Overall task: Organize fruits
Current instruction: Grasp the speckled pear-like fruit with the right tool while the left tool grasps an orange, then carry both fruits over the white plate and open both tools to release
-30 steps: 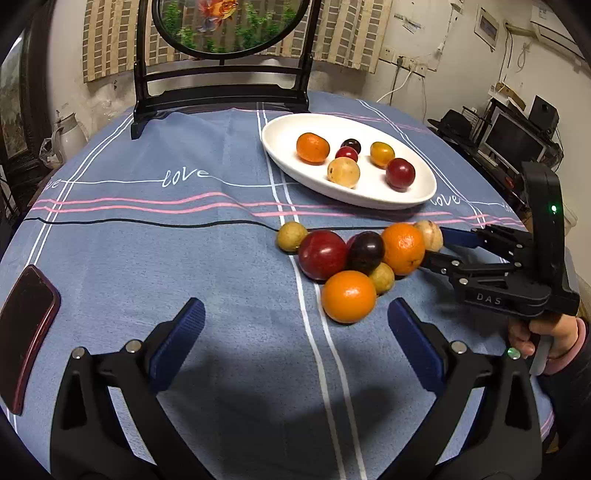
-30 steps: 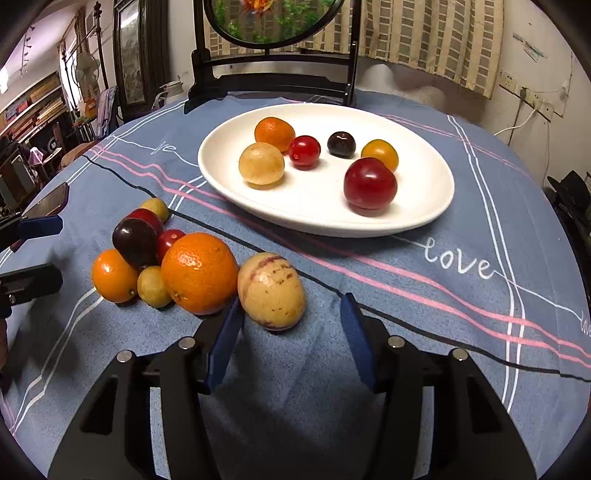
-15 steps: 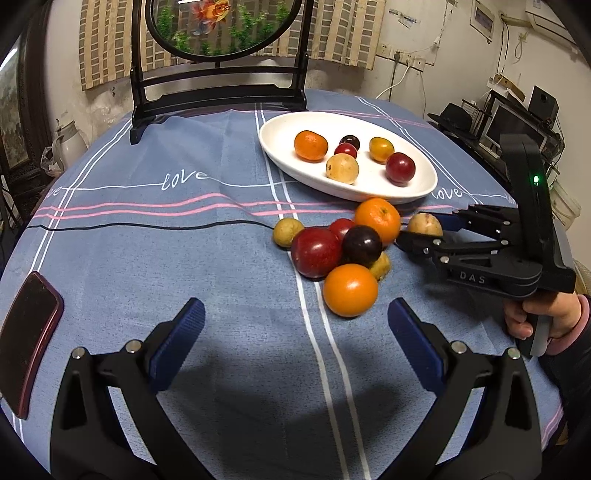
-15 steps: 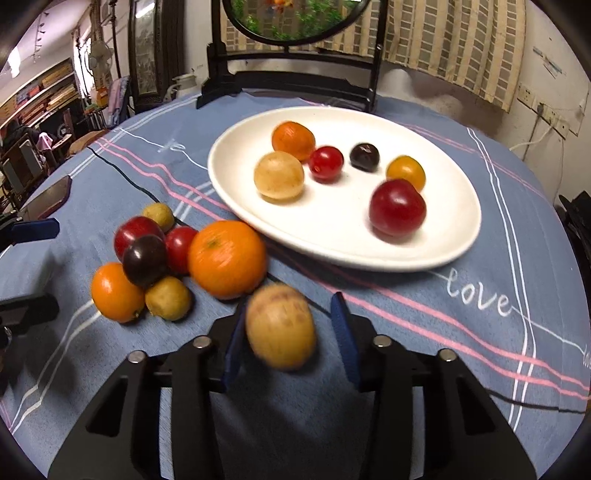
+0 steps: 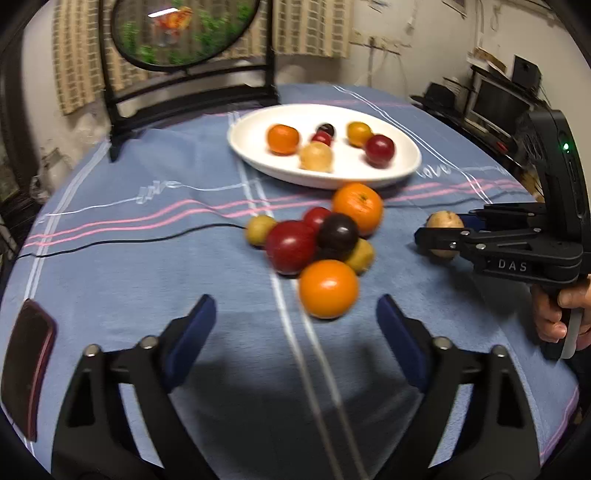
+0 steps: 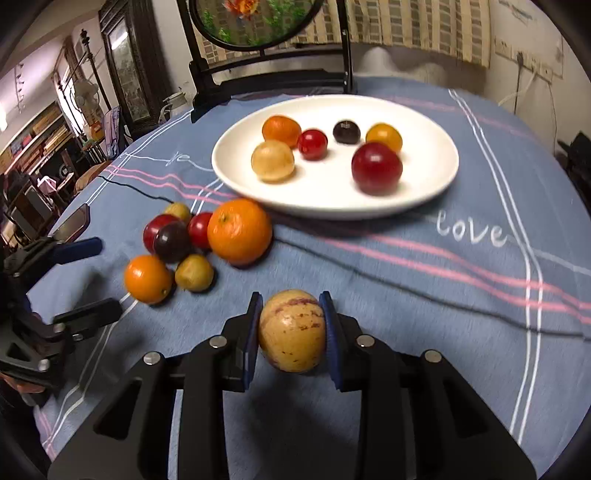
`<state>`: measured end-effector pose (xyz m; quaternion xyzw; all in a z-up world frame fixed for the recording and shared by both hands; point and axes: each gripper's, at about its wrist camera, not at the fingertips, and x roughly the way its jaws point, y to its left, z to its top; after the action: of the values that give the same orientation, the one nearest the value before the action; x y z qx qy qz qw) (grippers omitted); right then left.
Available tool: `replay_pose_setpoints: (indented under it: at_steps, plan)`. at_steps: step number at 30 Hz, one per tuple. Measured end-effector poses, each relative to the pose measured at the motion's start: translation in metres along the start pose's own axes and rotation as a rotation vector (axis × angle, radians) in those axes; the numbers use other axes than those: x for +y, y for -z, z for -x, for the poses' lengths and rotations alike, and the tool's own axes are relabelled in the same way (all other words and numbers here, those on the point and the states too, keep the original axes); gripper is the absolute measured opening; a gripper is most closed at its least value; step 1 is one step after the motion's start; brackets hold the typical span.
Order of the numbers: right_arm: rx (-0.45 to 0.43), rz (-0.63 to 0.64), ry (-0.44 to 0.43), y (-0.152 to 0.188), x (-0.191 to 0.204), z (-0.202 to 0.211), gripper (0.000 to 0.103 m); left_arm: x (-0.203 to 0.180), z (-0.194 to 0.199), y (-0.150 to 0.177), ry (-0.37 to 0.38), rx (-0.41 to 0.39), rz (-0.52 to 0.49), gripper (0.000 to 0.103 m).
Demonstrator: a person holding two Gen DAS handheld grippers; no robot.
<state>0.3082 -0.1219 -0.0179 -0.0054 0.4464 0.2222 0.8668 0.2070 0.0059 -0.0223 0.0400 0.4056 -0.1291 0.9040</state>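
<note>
A white plate (image 5: 255,162) (image 6: 436,184) holds several fruits at the far middle of the blue cloth. In front of it lies a loose pile: a large orange (image 5: 357,207) (image 6: 239,230), a red plum (image 5: 290,246), a dark plum (image 5: 338,232) and a small orange (image 5: 328,288) (image 6: 147,278). My right gripper (image 6: 291,299) (image 5: 441,229) is shut on a pale yellow speckled fruit (image 6: 291,332) (image 5: 443,221), held right of the pile. My left gripper (image 5: 294,306) (image 6: 101,275) is closing, with the small orange just ahead of its fingertips and untouched.
A dark phone (image 5: 31,365) lies at the cloth's left edge. A black cord (image 5: 147,236) runs across the cloth left of the pile. A round panel on a black stand (image 5: 184,33) rises behind the plate. A person's hand (image 5: 557,310) grips the right tool's handle.
My right gripper closed on the pale speckled fruit and drew it away from the pile. The left jaws have narrowed and the small orange now sits nearer their tips.
</note>
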Motion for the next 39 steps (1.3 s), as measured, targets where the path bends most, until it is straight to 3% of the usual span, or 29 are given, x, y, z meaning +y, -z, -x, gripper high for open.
replay_pose_setpoints:
  at_steps: [4,11,17,24,39]
  plan:
    - [0.011,-0.012,-0.013,0.001,0.001,0.000,0.031,-0.002,-0.009,-0.006,0.038,0.026,0.013,0.066]
    - [0.022,-0.031,-0.020,0.002,0.000,0.002,0.031,0.006,-0.019,-0.010,0.100,0.054,0.089,0.065]
    - [0.026,-0.034,-0.019,0.002,0.000,0.001,0.031,-0.003,-0.025,-0.011,0.099,0.074,0.079,0.062]
    - [0.024,-0.013,0.000,0.001,0.004,0.001,0.031,-0.009,-0.035,-0.011,0.059,0.103,0.060,0.041]
    - [0.011,0.030,0.052,0.005,0.012,0.000,0.031,-0.013,-0.022,-0.001,0.050,0.081,0.046,0.040]
